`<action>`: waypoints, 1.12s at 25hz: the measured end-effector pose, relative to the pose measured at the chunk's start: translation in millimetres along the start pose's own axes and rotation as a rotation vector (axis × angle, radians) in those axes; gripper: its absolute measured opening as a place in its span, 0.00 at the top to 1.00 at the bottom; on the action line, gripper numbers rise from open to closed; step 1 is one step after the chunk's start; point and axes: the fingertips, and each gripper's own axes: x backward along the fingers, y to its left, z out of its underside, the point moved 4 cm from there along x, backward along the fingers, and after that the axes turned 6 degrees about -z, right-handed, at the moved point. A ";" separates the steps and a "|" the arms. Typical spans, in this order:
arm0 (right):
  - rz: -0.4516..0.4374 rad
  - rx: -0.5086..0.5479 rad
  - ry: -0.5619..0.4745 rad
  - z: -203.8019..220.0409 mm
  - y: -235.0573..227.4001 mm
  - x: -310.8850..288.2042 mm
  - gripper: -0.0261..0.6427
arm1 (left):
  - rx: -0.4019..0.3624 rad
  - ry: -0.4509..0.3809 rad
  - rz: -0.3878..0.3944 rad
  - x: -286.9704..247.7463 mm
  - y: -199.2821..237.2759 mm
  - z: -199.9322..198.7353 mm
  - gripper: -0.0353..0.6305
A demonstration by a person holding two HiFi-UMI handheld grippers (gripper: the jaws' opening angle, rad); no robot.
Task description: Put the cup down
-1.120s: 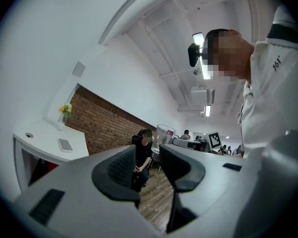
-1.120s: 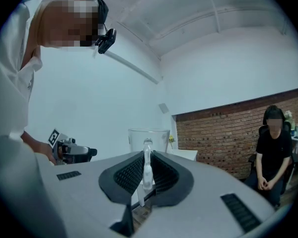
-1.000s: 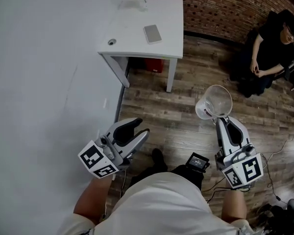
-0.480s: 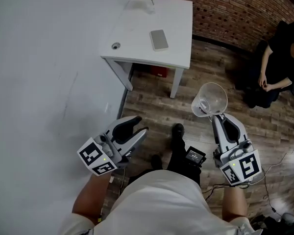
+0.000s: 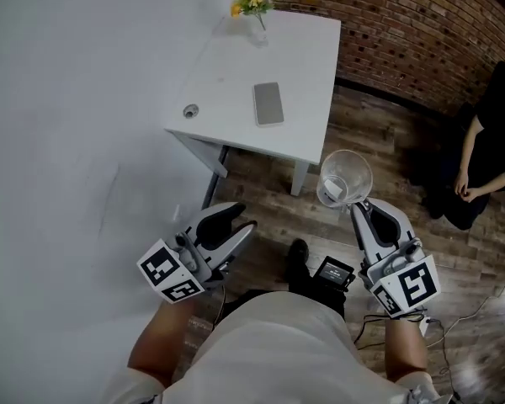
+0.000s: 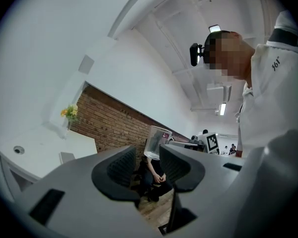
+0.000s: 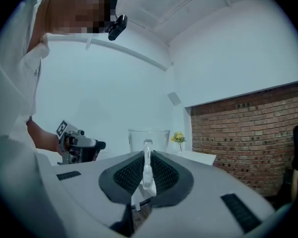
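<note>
Cup (image 5: 345, 178): clear, mouth up, held in the air just off the near corner of the white table, over the wood floor (image 5: 261, 183) (so not set down on anything).

Handle (image 7: 147, 168): thin and see-through, pinched flat between the right pads, with the cup body standing just past the jaw tips.

Right gripper (image 5: 358, 210): clenched on that handle, jaws nearly together with only the handle in the gap, pointing roughly level toward the table.

Left gripper (image 5: 241, 219): jaws a little apart, narrow gap, nothing between the pads, touching nothing. Close to the white wall, well apart from the cup.

Through the left gap: only far-off background, namely the seated person's lap and a strip of floor.

Table (image 5: 307, 53): white, pushed up against the white wall, brick wall (image 5: 404, 23) behind it.

On the table: phone (image 5: 268, 103) lying flat near the middle, small round thing (image 5: 190, 111) by the left edge (too small to tell what), yellow flowers (image 5: 251, 0) at the far corner.

Seated person (image 5: 488, 141): dark clothes, right edge of the head view, hands together, near the brick wall.
</note>
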 end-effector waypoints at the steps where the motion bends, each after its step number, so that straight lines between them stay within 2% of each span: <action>1: -0.009 -0.003 0.003 -0.9 -12.9 -3.8 0.91 | 0.001 -0.001 -0.005 -12.5 3.6 -3.2 0.74; 6: -0.042 -0.013 0.004 -1.3 -57.8 -24.7 0.91 | 0.005 -0.009 -0.030 -52.2 18.5 -8.4 0.74; 12: -0.079 -0.028 0.012 -5.1 -73.2 -46.8 0.91 | 0.007 -0.008 -0.050 -63.2 31.7 -14.1 0.73; 17: -0.092 -0.017 0.025 -12.4 -65.9 -71.2 0.91 | 0.013 0.002 -0.021 -65.6 51.1 -20.8 0.72; 28: -0.052 -0.025 0.027 -17.0 -51.0 -84.9 0.91 | 0.008 0.045 0.079 -76.6 67.8 -32.1 0.66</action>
